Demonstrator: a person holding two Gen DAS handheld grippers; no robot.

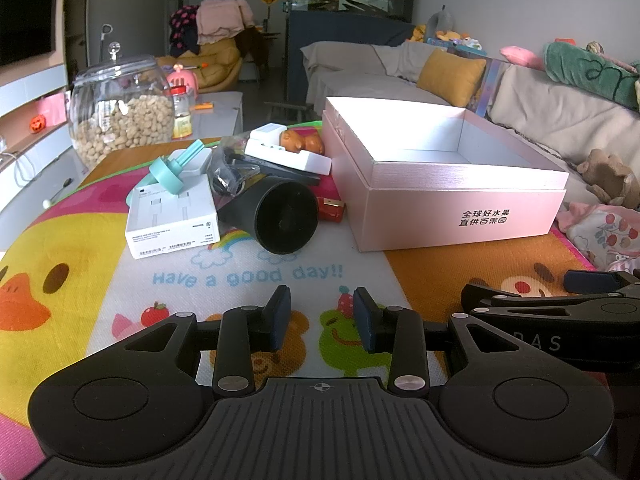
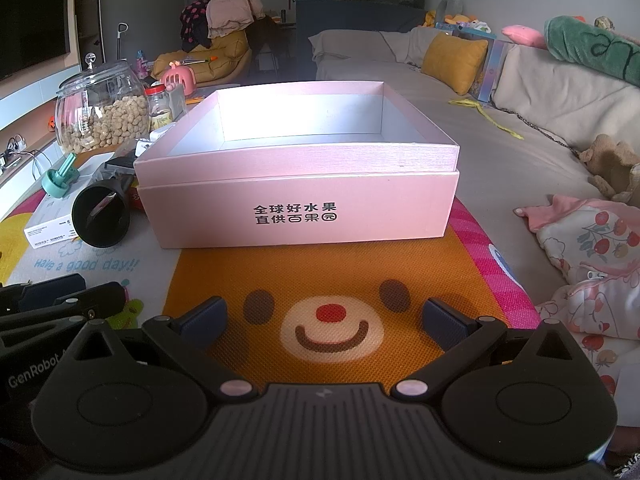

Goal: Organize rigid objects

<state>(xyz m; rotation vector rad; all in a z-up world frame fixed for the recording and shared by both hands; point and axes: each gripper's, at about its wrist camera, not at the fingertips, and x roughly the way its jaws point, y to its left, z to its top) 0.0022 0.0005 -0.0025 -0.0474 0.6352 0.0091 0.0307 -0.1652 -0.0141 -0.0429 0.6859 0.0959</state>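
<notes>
An open pink box [image 1: 460,208] [image 2: 304,208] stands on the cartoon mat [image 1: 248,276] [image 2: 320,272], its inside bare. Left of it lies a pile: a black cup on its side [image 1: 286,216] [image 2: 100,218], a white flat carton [image 1: 172,216] [image 2: 50,224], a teal plastic piece [image 1: 172,168] [image 2: 60,180], a white tray with a brown bear figure [image 1: 302,144], a red item [image 1: 332,206]. My left gripper [image 1: 322,316] hovers open over the mat in front of the cup, with nothing between its fingers. My right gripper [image 2: 322,318] is open wide in front of the box.
A glass jar of nuts [image 1: 120,116] [image 2: 100,114] and a small bottle [image 1: 182,110] stand behind the pile. A sofa with a yellow cushion [image 1: 452,76] and soft toys runs along the right. Patterned cloth [image 2: 588,248] lies off the mat's right edge.
</notes>
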